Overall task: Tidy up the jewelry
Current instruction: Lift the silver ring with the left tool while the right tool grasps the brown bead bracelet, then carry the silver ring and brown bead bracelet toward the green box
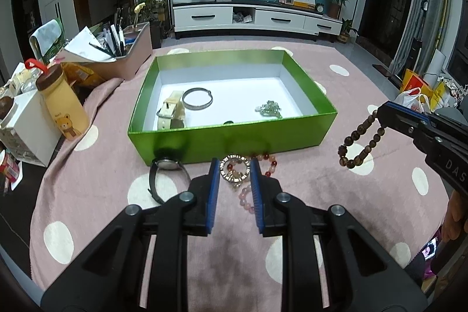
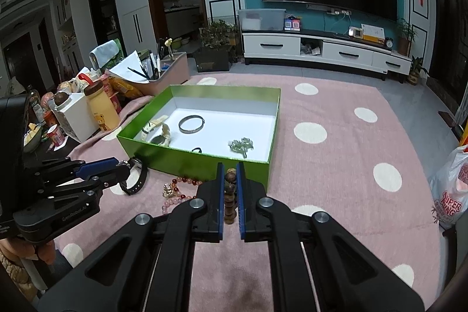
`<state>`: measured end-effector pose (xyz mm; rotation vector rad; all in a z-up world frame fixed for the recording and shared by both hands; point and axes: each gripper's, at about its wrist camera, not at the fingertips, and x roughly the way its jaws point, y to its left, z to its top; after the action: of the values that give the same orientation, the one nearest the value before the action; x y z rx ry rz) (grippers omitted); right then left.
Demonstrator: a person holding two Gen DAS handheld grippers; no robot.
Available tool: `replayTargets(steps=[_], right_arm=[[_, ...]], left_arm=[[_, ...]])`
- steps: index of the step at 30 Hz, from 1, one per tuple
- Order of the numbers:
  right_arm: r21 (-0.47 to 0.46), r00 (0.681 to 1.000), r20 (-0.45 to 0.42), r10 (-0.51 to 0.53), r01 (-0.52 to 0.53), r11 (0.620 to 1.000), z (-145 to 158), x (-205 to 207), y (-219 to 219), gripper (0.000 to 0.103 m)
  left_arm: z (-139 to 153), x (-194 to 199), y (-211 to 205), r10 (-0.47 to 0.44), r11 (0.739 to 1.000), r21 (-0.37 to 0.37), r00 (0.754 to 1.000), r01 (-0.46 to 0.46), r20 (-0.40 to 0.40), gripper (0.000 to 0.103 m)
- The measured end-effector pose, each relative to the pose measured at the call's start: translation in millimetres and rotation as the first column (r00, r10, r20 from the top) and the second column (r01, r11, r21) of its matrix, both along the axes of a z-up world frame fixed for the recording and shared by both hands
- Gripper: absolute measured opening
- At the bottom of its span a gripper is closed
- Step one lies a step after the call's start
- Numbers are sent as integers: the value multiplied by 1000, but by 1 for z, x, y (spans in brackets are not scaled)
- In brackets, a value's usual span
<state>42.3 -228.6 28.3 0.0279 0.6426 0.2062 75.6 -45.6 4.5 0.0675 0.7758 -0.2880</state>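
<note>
While the right gripper pinches a brown bead bracelet above the pink dotted cloth, the left gripper clamps a gold rhinestone ring piece just off the cloth, near the green box's front wall, beside a black watch.

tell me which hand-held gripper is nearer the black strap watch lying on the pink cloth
Left. The left hand-held gripper holds a gold sparkly ring just right of the black strap watch; the right hand-held gripper holds a brown wooden bead bracelet farther right.
</note>
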Motion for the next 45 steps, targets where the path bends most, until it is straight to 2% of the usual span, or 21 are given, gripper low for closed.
replayTargets(steps=[20,45], right_arm=[[14,999,42,19,-19,1000,18,21,0,7],[23,999,42,-2,1,1000,21,86,-18,7]], left_arm=[[21,29,-17,-15,1000,10,999,14,36,21],[19,103,-47,-29,998,50,999,28,26,21]])
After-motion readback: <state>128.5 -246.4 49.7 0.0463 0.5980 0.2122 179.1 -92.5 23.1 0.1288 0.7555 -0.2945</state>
